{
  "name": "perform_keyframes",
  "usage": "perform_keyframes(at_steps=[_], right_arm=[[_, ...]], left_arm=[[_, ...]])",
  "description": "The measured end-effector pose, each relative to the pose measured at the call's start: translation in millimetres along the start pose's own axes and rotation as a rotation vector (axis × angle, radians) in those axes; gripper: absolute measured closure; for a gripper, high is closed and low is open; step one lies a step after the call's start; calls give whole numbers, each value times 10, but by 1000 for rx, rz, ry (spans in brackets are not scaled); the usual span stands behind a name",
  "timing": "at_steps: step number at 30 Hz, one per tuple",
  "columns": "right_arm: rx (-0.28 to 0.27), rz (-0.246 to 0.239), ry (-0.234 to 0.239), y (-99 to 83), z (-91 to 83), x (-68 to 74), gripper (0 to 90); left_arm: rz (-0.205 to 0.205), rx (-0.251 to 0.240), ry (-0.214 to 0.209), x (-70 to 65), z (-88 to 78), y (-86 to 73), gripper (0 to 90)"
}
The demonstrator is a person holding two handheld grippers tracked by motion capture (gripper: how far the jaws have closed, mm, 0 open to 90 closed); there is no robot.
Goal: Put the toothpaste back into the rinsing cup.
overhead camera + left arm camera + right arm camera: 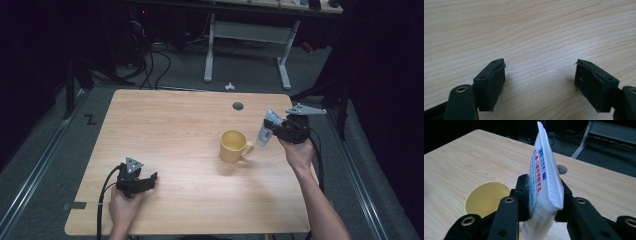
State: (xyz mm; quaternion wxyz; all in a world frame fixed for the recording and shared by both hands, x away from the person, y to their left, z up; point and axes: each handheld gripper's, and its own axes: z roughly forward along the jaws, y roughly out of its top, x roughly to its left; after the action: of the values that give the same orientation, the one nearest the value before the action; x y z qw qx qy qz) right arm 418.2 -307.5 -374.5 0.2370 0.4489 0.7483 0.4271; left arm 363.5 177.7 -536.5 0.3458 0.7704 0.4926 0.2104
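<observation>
My right gripper (280,131) clamps the toothpaste tube (545,177) just beside the yellow mug (233,146); my left gripper (539,82) rests open on the surface (175,130). Next, I lower the tube into the mug.

Pale matt wood-grain table (170,135), glossy smooth yellow mug (233,145) near its right edge, shiny white plastic tube (544,182) with crimped ribbed end, matt black rubbery pads (494,82) on plastic hand-held gripper (539,82)
</observation>
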Motion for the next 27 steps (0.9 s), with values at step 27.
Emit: perform_keyframes(at_steps=[27], right_arm=[[-26, -35, 60, 184, -72, 170, 707]], left_arm=[[0, 1, -1, 0, -1, 1, 247]])
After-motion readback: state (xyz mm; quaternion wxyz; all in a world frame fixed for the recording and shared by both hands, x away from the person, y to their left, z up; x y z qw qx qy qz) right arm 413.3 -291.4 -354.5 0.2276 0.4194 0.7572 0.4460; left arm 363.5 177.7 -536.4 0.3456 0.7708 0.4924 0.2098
